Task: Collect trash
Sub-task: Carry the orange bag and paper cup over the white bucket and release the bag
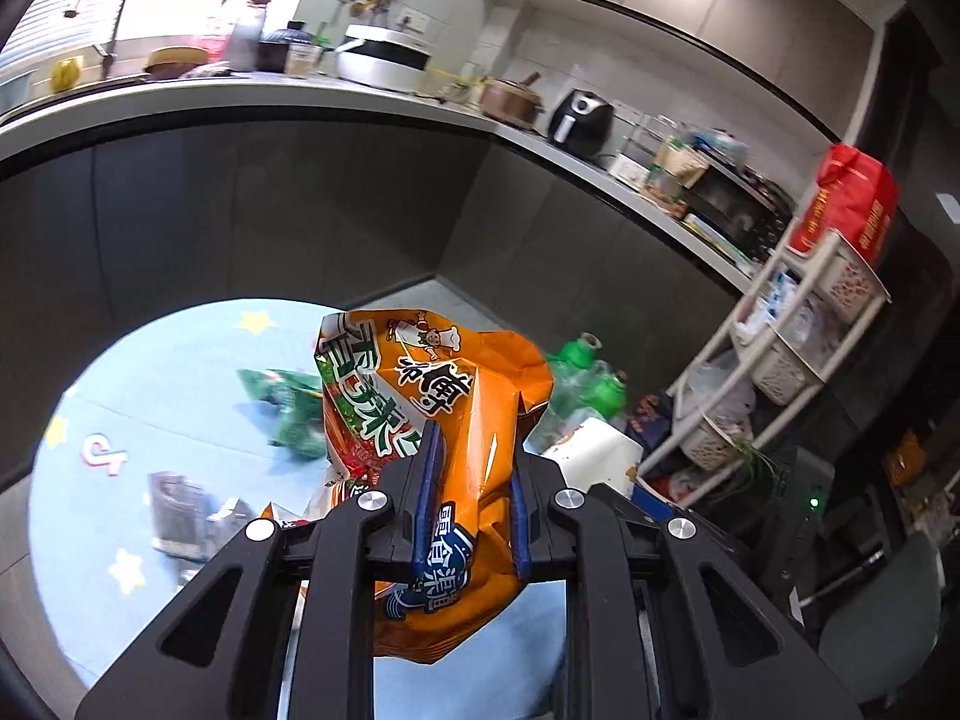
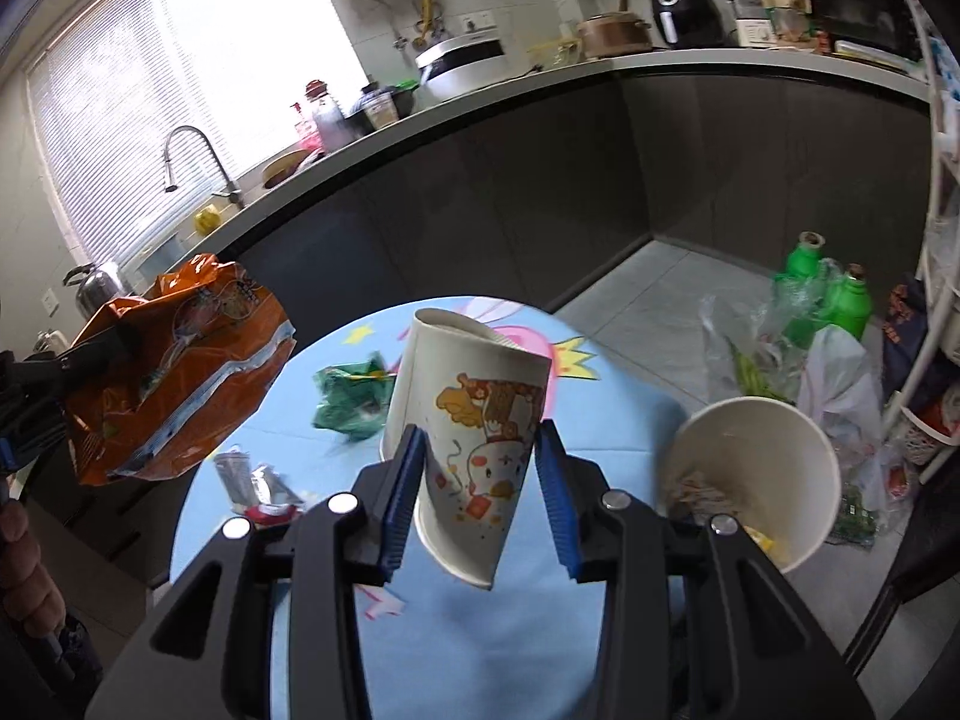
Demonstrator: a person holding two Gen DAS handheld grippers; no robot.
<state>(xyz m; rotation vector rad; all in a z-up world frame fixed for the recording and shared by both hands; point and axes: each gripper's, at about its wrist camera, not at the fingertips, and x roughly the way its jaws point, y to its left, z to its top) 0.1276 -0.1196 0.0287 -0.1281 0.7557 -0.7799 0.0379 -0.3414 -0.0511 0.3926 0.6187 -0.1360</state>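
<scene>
My left gripper [image 1: 474, 438] is shut on an orange instant-noodle packet [image 1: 456, 420], which hangs above the round blue-clothed table [image 1: 120, 390]. From the right wrist view the same packet [image 2: 180, 372] is at the far left, off the table's edge. My right gripper [image 2: 480, 429] is shut on a white paper cup [image 2: 474, 438] with a cartoon print, lifted and tilted over the table [image 2: 540, 630]. A crumpled green wrapper [image 2: 351, 399] and a silver wrapper [image 2: 252, 477] lie on the cloth beyond it.
A large white paper tub [image 2: 756, 474] with scraps inside is at the table's right edge. Green bottles [image 2: 810, 294] and plastic bags sit on the floor by a white shelf rack [image 1: 798, 324]. A dark kitchen counter [image 2: 600, 120] wraps around behind.
</scene>
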